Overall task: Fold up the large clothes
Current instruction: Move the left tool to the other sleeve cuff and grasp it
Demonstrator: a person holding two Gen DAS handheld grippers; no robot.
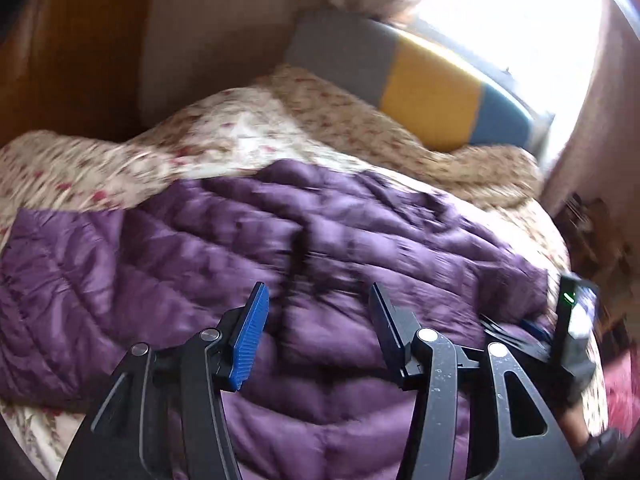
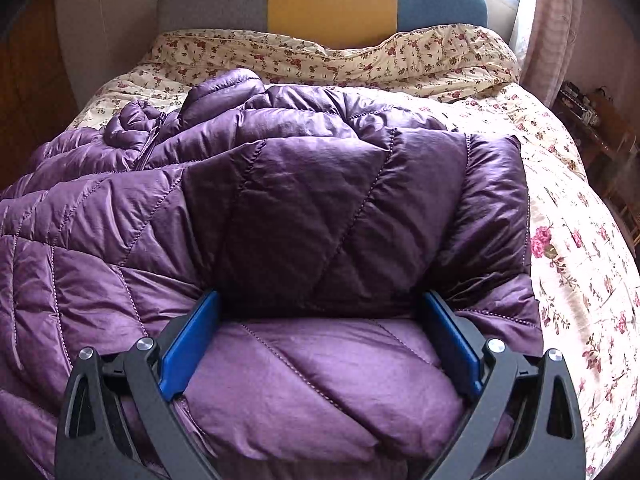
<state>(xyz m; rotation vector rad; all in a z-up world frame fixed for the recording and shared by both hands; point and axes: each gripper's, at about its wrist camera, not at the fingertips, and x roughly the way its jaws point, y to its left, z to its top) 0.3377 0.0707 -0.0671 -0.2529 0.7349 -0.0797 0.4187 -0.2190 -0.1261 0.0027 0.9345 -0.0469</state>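
On floral bedspread (image 2: 580, 208), purple quilted jacket (image 2: 304, 184) spread under both grippers. Right gripper (image 2: 320, 332) spread wide, straddling padded fold. Left gripper (image 1: 316, 320) agape above jacket, blurred.

1. The purple jacket (image 2: 304, 200) is quilted, padded cloth with a slight satin sheen; stitched seams cross it and its surface wrinkles finely.
2. The floral bedcover (image 2: 568, 208) is matt woven cloth, cream with printed red flowers.
3. The headboard (image 2: 332, 0) looks like matt, slightly coarse fabric in grey, yellow and blue panels.
4. The right gripper (image 2: 320, 332) has matt black arms with shiny round metal pivot pins; its pads (image 2: 188, 340) are blue and look rubbery or plastic.
5. The left gripper (image 1: 316, 320) has a ribbed blue pad and faintly speckled black arms.
6. The wardrobe (image 1: 76, 40) is smooth brown wood.
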